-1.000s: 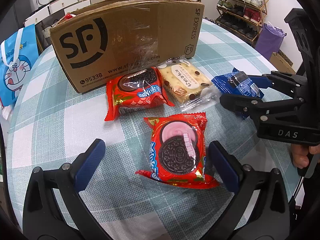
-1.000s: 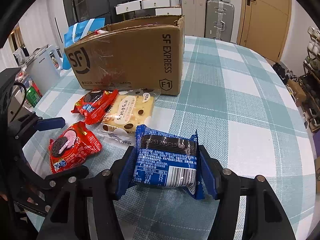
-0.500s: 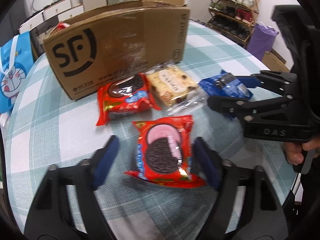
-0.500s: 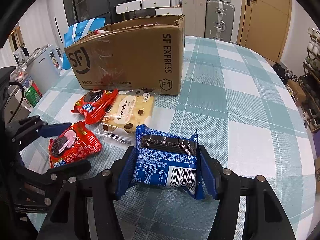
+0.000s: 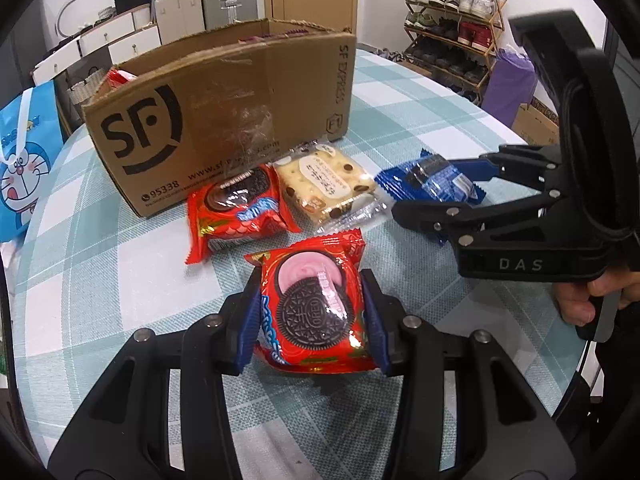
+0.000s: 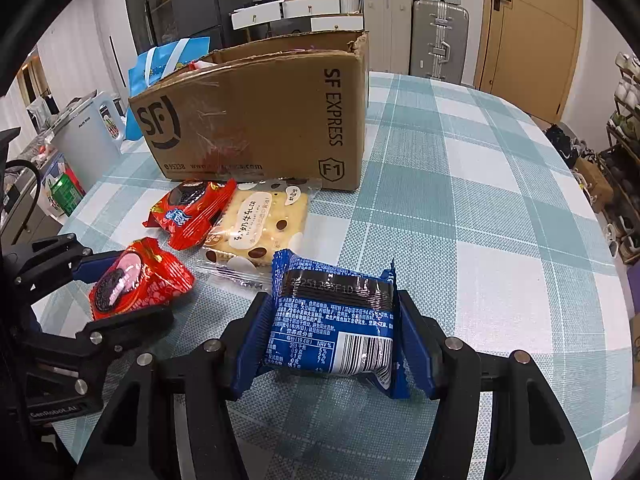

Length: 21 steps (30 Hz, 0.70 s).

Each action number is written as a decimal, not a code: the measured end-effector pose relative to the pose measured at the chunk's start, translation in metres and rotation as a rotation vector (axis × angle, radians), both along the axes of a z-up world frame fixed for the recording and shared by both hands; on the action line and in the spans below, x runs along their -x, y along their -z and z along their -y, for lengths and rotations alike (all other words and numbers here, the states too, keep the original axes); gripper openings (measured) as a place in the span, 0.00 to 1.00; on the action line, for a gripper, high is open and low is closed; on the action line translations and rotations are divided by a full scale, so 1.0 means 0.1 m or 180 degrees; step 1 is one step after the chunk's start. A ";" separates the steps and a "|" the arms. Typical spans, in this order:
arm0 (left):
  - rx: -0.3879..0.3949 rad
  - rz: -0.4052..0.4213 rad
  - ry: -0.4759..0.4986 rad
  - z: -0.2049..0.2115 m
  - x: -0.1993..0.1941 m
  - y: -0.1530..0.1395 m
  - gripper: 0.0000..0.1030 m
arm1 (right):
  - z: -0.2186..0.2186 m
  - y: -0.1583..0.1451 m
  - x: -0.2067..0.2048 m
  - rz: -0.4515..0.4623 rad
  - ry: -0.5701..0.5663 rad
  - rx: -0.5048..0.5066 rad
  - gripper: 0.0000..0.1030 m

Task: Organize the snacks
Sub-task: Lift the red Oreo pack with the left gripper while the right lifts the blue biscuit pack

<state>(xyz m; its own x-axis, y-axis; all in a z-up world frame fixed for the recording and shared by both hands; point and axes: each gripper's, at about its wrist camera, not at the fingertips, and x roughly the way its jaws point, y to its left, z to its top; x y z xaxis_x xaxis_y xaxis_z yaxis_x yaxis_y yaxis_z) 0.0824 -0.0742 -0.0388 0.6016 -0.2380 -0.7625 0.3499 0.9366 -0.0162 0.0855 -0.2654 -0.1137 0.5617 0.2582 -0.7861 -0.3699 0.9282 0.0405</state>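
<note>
My left gripper [image 5: 314,322] is shut on a red Oreo pack with pink cream [image 5: 314,304], just above the checked table; the pack also shows in the right wrist view [image 6: 132,280]. My right gripper [image 6: 334,340] is shut on a blue snack pack [image 6: 334,328], which also shows in the left wrist view [image 5: 434,180]. A second red Oreo pack [image 5: 236,208] and a clear-wrapped biscuit pack [image 5: 326,178] lie in front of the open SF cardboard box [image 5: 224,116].
The round table has a teal and white checked cloth [image 6: 480,200]. A blue Doraemon bag [image 5: 24,156] hangs off the table's left side. Suitcases and a shoe rack [image 5: 452,4] stand beyond the table.
My left gripper moved forward and shut on the pink-cream Oreo pack, which had lain loose between open fingers. The right gripper kept hold of the blue pack without moving.
</note>
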 end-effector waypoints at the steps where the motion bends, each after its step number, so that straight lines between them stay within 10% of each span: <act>1: 0.0016 0.0005 -0.0013 -0.02 0.00 -0.01 0.41 | 0.01 0.00 0.00 0.0001 0.0008 -0.0012 0.59; 21: 0.0186 0.0195 -0.0328 -0.35 -0.02 -0.25 0.41 | 0.04 -0.04 0.02 0.0051 -0.0009 -0.0131 0.48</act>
<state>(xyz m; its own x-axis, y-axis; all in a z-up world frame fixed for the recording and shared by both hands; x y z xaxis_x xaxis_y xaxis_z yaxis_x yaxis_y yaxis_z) 0.0848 -0.0389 -0.0142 0.6702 -0.2153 -0.7103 0.2538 0.9658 -0.0533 0.0836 -0.2691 -0.1101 0.5734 0.2917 -0.7656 -0.3735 0.9248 0.0727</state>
